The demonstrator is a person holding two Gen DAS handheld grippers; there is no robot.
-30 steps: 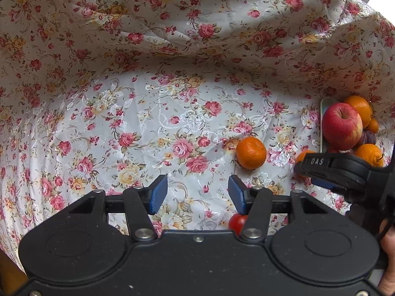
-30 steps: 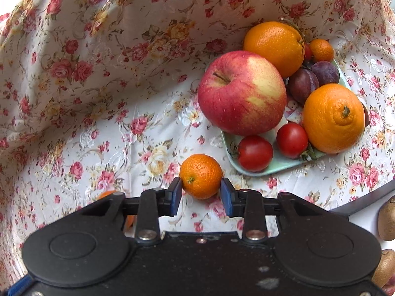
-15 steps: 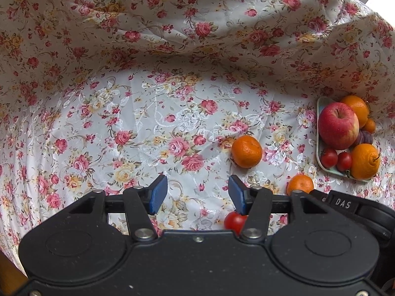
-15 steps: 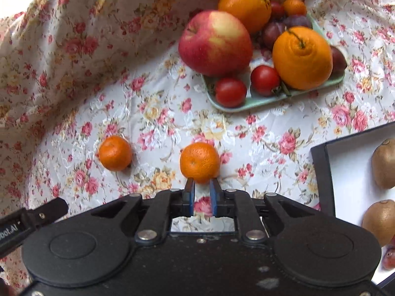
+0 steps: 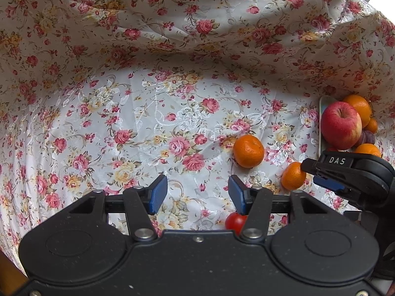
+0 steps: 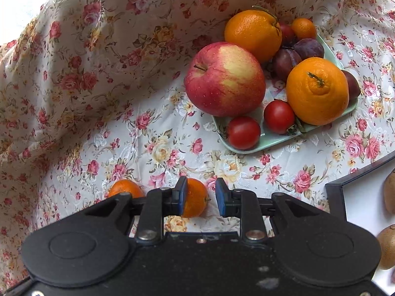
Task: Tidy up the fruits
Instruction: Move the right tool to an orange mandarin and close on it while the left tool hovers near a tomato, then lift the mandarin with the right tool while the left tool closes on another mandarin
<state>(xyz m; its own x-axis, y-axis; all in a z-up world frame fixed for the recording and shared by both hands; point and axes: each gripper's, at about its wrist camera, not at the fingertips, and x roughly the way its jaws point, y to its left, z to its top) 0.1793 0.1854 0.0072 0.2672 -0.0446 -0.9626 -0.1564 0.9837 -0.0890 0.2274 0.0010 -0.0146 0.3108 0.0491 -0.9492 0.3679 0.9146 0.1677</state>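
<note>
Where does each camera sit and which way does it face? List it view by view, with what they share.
Left wrist: behind the open left gripper, facing the floral cloth; the right gripper enters at right.
Right wrist: behind the open right gripper, facing the green plate of fruit.
Shared: both mandarins, the apple, the plate.

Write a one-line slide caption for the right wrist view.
Open right hand-held gripper around a small mandarin on the floral cloth, before a green plate of fruit.
</note>
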